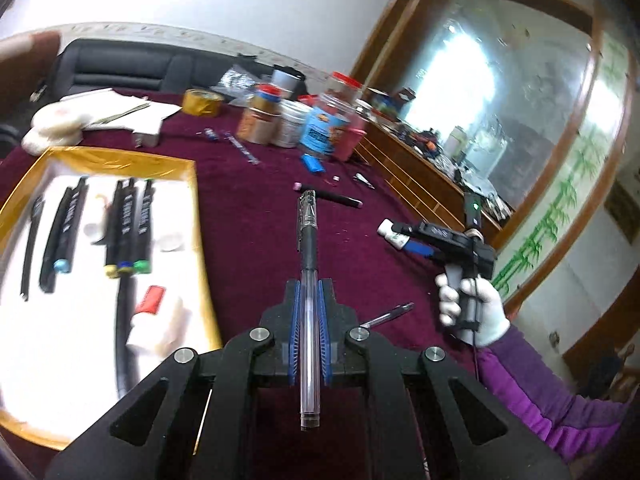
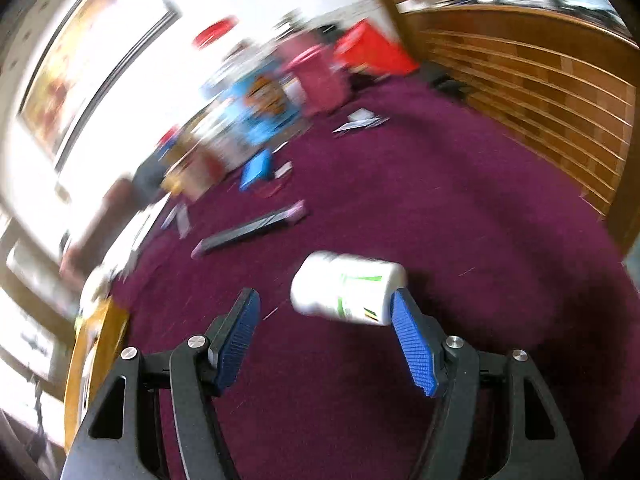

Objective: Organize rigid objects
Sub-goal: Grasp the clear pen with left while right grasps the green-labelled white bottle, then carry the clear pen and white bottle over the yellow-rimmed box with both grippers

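Left tool [image 1: 308, 312] clamping clear pen [image 1: 309, 280], right tool [image 2: 326, 320] spread (white bottle [image 2: 346, 288] between)

From the left gripper [image 1: 309, 312] we are looking down across the maroon tablecloth [image 1: 248, 208]. From the right gripper [image 2: 326, 332] we are facing the same cloth closely, sharing its white bottle [image 2: 346, 288].

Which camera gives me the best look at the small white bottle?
The right wrist view: the white bottle lies large on the cloth beside one pad of the right gripper, though blurred. The left wrist view shows it small, partly hidden.
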A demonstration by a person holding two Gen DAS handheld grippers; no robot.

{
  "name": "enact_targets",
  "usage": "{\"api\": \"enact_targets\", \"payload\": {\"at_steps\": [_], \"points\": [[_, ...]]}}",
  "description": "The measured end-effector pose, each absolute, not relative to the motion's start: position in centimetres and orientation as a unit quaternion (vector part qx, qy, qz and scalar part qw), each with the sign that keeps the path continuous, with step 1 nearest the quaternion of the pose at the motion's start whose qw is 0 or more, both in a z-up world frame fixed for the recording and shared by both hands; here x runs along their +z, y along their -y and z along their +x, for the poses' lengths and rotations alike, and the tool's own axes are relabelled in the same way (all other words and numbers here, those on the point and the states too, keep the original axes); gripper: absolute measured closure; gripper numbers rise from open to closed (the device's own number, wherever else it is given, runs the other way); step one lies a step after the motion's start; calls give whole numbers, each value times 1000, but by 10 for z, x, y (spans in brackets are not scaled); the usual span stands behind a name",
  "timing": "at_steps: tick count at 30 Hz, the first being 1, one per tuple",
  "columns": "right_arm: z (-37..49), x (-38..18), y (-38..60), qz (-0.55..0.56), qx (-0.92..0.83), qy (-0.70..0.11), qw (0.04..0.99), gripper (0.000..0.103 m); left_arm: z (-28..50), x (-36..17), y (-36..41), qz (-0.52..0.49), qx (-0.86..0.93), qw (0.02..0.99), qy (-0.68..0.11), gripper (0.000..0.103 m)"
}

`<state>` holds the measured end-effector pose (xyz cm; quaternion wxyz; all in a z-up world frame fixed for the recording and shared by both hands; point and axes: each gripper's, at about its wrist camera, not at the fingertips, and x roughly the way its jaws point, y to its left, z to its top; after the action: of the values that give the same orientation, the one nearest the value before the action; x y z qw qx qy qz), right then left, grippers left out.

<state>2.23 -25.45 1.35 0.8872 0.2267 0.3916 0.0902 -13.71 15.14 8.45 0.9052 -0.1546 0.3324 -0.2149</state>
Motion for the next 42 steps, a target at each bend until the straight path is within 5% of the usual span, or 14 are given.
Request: {"api": "enact_targets", "payload": {"at_steps": [4,10,16,20,34,42], "points": [[11,17,223,206,173,-431,861,40,-139,81,-173,-176,-207,906,-324,97],[23,37,222,118,42,-428,895,40,-144,77,-190,-197,-200,907,-314,97],[56,20,223,186,6,-472,862,43,-141,74,-202,-207,-188,907,-316,97],[68,9,226,194,-14,-491,849,70,-142,76,-210,-199,-167,914,-313,97],[18,54,170,182,109,-459,863,70,-133,33,-317,-206,5,898,-389,97],[-19,74,55,163,264,-471,826,70,-129,17,-303,-215,-15,875,-434,96]]}}
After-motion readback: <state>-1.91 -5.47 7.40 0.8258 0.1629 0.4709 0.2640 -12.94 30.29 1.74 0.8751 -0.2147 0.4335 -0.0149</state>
